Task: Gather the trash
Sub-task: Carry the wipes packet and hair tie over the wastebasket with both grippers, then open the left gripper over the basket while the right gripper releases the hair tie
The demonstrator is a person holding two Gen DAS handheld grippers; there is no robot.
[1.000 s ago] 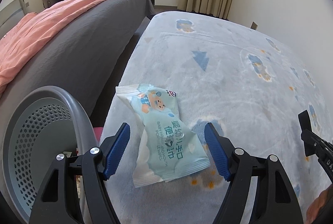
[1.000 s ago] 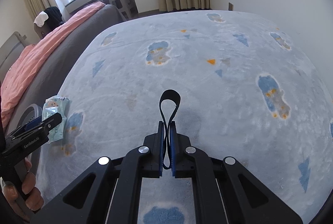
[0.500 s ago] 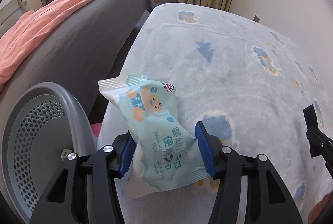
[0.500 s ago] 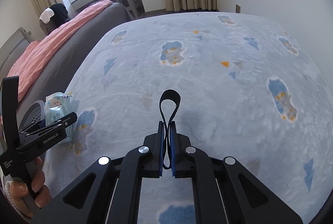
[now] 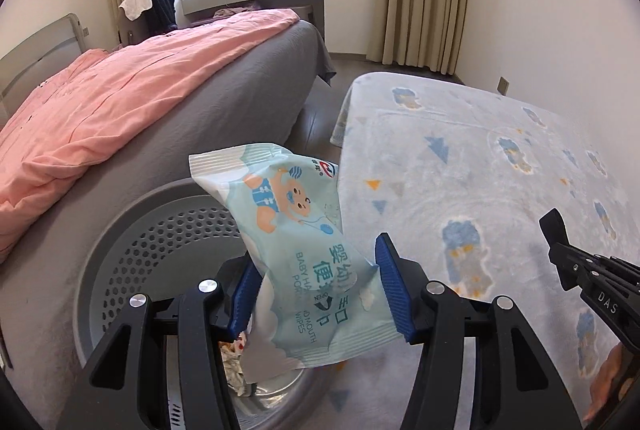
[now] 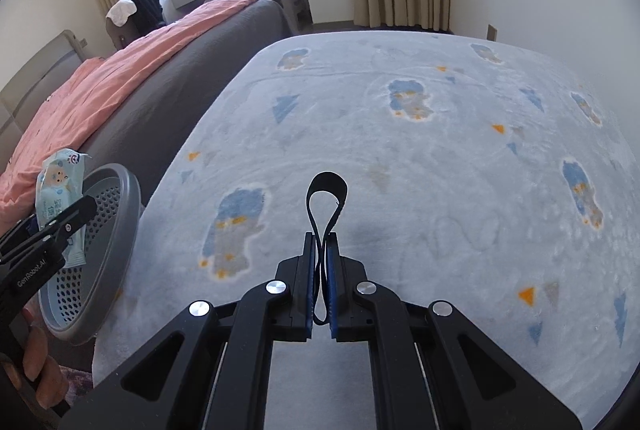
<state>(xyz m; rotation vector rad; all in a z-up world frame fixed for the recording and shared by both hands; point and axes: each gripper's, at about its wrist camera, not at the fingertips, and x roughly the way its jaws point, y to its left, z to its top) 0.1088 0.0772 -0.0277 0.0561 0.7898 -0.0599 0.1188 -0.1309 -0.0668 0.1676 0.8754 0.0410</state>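
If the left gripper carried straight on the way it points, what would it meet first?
Probably the bin: the left gripper, holding the wipes pack, points down over its open mouth, toward the trash inside. Depth is hard to judge.

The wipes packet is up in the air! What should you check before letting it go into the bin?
1. Left gripper clamps wipes packet: ok.
2. Packet lifted off the blue rug: ok.
3. Packet over the grey bin opening: ok, though its right edge hangs past the rim.
4. Room left in bin: ok, only some scraps at the bottom.
5. Right gripper, shut on a black loop, clear of the bin: ok.
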